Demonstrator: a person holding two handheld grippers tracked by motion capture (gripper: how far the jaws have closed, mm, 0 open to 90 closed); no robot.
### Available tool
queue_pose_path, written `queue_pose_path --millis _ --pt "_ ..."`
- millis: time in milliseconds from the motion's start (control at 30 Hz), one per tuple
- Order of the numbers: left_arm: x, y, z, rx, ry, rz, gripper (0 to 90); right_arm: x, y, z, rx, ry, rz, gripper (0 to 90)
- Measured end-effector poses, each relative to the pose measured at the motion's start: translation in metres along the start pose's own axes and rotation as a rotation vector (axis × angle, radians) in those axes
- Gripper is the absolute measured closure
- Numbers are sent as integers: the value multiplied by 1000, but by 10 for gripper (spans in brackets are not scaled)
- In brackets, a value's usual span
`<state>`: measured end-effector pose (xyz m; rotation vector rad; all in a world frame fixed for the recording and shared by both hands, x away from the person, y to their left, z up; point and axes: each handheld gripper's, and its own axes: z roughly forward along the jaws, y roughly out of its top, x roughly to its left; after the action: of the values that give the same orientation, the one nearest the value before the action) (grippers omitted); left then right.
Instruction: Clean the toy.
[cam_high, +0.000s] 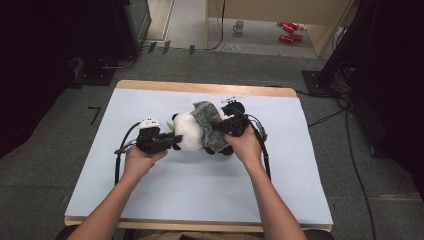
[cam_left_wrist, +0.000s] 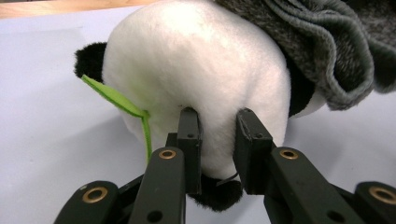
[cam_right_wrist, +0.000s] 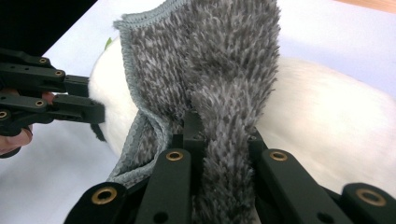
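I have the panda plush (cam_high: 189, 131) lying on its side near the middle of the pale blue table cover (cam_high: 200, 200), with the grey fuzzy garment (cam_high: 210, 125) bunched over its body. My left gripper (cam_left_wrist: 217, 122) pinches a fold of the white head, jaws pressed into the plush just beside the green leaf (cam_left_wrist: 119, 100). My right gripper (cam_right_wrist: 223, 125) is clamped on a gathered ridge of the grey cloth, which stands up between its jaws. To do this well, I'd keep the left hold firm as an anchor — the toy is soft and will roll if it slackens — and draw the cloth with the right along the body, not upward, so the hem slides over the plush without snagging or lifting it.
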<state>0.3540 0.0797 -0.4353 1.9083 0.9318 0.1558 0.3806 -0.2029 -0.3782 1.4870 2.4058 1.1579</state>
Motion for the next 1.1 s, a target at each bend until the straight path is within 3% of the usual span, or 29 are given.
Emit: queue_pose_path --millis 467,733,900,1100 --pt "2 0 0 -1 0 -1 751 -35 -17 -30 -52 -22 85 798" --pt "3 -1 0 1 5 -15 754 -52 -27 -46 -68 -76 122 803" --pt "3 0 -1 -3 8 -21 755 -47 -22 -57 -96 -63 121 803" --pt "3 0 -1 -11 5 -29 755 -22 -5 -65 -140 -11 72 803"
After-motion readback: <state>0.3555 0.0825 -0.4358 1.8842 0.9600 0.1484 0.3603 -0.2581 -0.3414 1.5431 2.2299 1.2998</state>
